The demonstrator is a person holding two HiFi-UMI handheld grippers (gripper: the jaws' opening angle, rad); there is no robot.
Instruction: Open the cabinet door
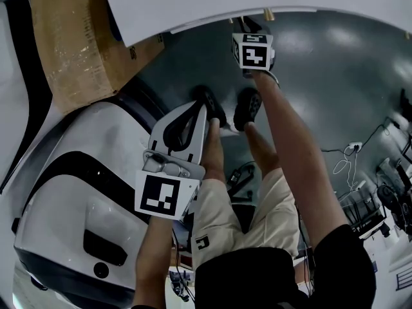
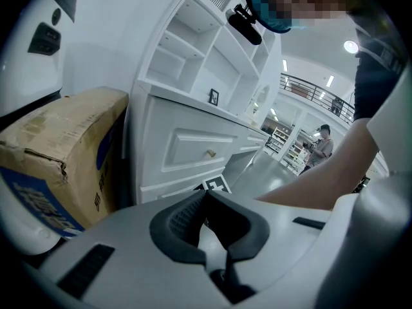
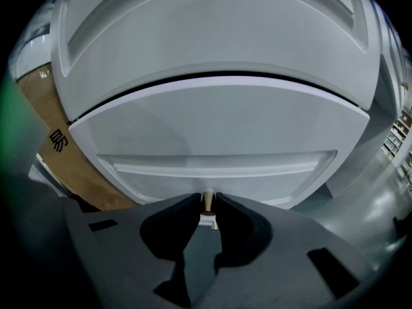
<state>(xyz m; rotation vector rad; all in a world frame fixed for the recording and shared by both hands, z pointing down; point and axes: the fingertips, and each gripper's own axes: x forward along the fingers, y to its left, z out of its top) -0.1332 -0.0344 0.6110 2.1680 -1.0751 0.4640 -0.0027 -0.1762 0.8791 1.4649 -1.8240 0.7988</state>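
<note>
Pinching the small brass knob (image 3: 208,203) between its two dark pads, the right gripper (image 3: 207,198) sits at the foot of the cabinet door (image 3: 219,127), at six o'clock in the right gripper view. The knob stands out from the bottom edge of the door's recessed panel, and the pads press on its stem from both sides. A thin dark seam runs along the door's top edge, from nine o'clock round to two o'clock, parting it from the white panel above.

In the head view the right gripper (image 1: 248,24) is at twelve o'clock, against the white cabinet's (image 2: 180,147) curved lower edge. A cardboard box (image 1: 71,44) stands just beside the cabinet at ten o'clock, close to that side of the door. The grey floor (image 1: 335,63) lies bare from one to three o'clock (cables and stands begin only near four). The person's shoes (image 1: 248,107) rest at the centre, in front of the door.

The left gripper (image 1: 205,105) is held well apart from the cabinet, near seven o'clock, beside a large white machine shell (image 1: 71,192). Its tips meet with nothing between them.
</note>
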